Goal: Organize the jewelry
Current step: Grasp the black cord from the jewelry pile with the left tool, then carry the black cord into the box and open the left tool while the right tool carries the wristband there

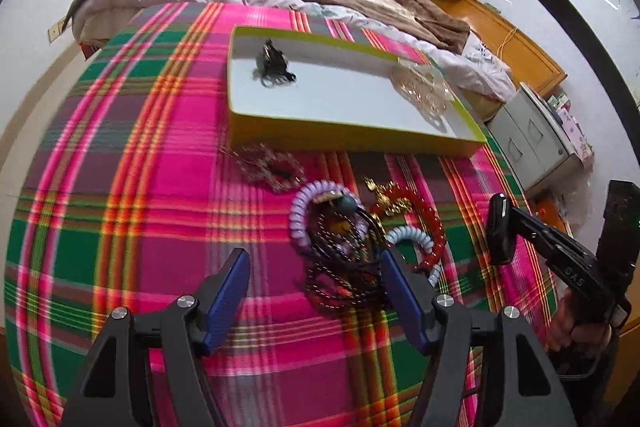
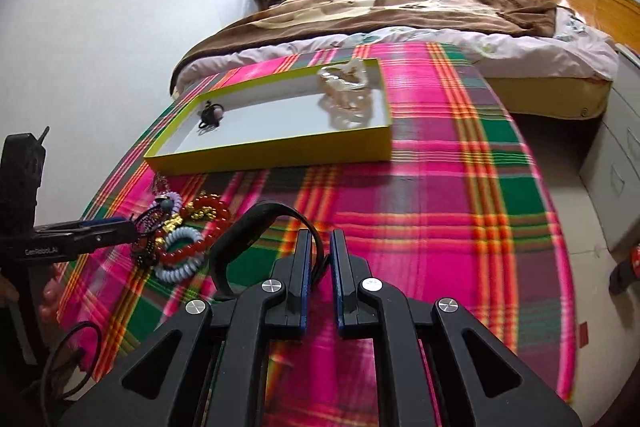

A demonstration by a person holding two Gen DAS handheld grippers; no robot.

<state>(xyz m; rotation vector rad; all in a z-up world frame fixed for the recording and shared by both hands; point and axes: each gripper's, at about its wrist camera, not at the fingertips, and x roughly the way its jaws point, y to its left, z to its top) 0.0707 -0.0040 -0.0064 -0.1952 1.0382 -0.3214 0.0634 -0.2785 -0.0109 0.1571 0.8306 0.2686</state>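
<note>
A bedroom is showing behind a bench draped in a bright plaid cloth [image 2: 440,187], with a rumpled bed [image 2: 400,11] lying beyond it. The right claw [image 2: 320,247] is pinching a black band [image 2: 240,227] between jaws drawn nearly together, the loop arching up and off to its left, above the cloth. That band is looking light and bendy yet springy, so a grip on its flat strap is suiting it, though it could be twisting round in the pads. The left claw [image 1: 312,267] is standing with jaws apart and nothing between the pads, hanging over the jewelry pile [image 1: 352,243]. Just ahead of its tips are lying a lilac coil tie [image 1: 298,215], a red bead bracelet [image 1: 430,223] and dark bead strings, all tangled; they are small, slippery and apt to be dragging neighbours along, so taking one outer loop seems wisest. Farther ahead of both claws a yellow-rimmed tray [image 1: 352,139] is sitting, holding a black hair tie [image 1: 272,65] and a pale necklace [image 1: 424,91].
</note>
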